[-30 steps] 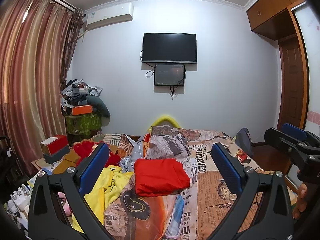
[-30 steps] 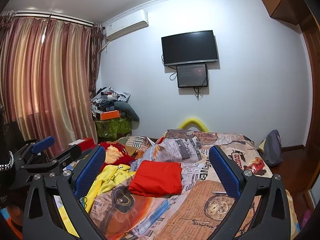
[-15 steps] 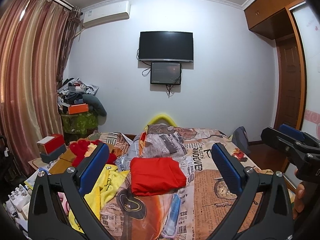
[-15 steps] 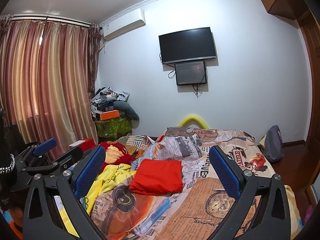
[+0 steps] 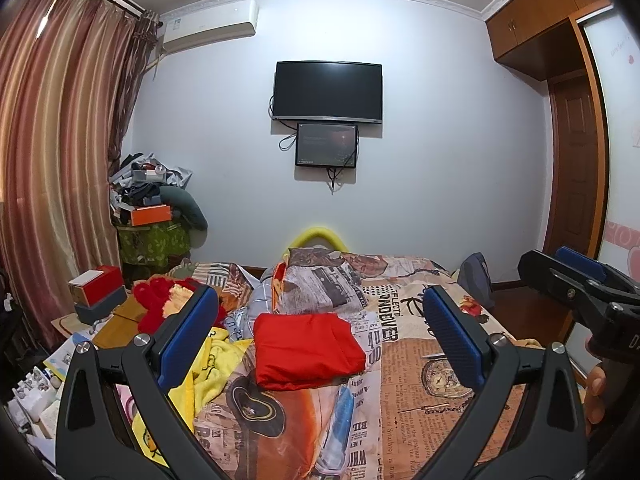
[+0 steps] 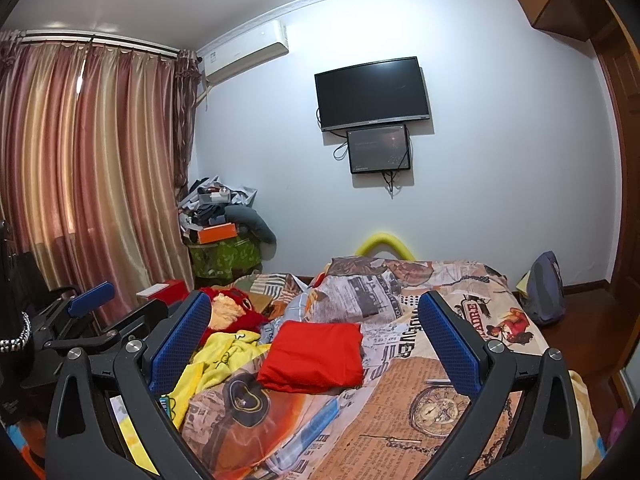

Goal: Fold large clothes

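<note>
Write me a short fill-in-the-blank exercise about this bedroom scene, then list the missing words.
1. The folded garment lying on the bed is ____ in colour.
2. The crumpled yellow cloth lies to the ____ of the folded garment in both views.
3. The jaws of the left gripper and the right gripper are both ____ and hold nothing.
4. On the wall, the small screen hangs directly ____ the television.

Missing words: red; left; open; below

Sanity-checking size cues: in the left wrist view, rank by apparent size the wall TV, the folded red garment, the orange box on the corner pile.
1. Folded red garment and wall TV: look alike, and the garment is nearer, so unranked.
2. Orange box: clearly smallest.
</note>
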Available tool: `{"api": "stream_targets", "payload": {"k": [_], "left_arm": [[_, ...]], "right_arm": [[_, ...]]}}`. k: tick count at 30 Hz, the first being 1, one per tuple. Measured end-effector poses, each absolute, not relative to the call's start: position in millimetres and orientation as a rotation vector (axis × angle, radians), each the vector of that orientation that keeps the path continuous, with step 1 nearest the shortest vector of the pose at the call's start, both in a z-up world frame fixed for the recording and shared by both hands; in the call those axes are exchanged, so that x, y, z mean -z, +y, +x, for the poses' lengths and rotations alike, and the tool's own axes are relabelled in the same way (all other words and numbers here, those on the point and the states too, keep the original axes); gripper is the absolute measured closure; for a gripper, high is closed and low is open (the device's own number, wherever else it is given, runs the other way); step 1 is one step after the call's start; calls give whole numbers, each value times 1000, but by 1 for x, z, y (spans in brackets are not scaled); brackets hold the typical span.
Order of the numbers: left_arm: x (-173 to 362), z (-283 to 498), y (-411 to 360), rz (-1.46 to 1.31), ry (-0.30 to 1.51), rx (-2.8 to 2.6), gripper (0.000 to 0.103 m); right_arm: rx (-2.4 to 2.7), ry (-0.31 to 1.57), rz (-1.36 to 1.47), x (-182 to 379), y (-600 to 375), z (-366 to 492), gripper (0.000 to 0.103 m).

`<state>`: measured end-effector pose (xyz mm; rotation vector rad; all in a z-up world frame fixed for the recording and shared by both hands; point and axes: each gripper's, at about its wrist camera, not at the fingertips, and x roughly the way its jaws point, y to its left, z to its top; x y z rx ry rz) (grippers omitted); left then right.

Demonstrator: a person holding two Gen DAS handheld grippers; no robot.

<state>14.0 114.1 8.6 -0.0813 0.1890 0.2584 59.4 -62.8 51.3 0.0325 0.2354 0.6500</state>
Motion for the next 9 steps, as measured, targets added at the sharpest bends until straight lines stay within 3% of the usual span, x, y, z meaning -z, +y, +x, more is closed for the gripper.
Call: {"api": "stream_targets", "payload": {"k": [9], "left_arm": [[-8,15,117,-92,197,-254,0]], "right_arm": [[-652,245,41,-50,-63,61,0]]}}
